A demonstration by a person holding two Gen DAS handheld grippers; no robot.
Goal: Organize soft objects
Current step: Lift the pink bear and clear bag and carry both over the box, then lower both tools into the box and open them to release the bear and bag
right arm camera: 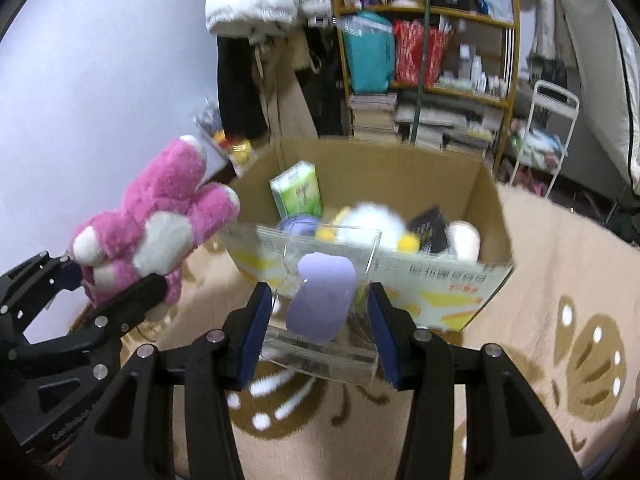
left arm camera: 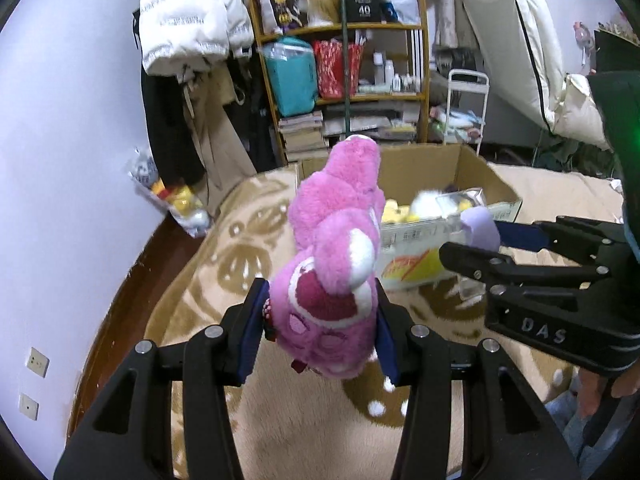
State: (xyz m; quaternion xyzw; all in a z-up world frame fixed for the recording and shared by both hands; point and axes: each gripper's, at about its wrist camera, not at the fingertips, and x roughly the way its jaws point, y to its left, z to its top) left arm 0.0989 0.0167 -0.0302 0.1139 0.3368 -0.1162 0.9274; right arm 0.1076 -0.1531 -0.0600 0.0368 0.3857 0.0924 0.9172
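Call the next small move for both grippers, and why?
Probably carry both forward over the cardboard box. The left gripper is shut on the pink plush, the right gripper holds the clear pack with the purple item, and both sit short of the box's near wall.

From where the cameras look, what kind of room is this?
Probably a lived-in bedroom or storage room at home: a crowded wooden shelf, coats hanging on the wall, and a patterned beige blanket under a cardboard box.
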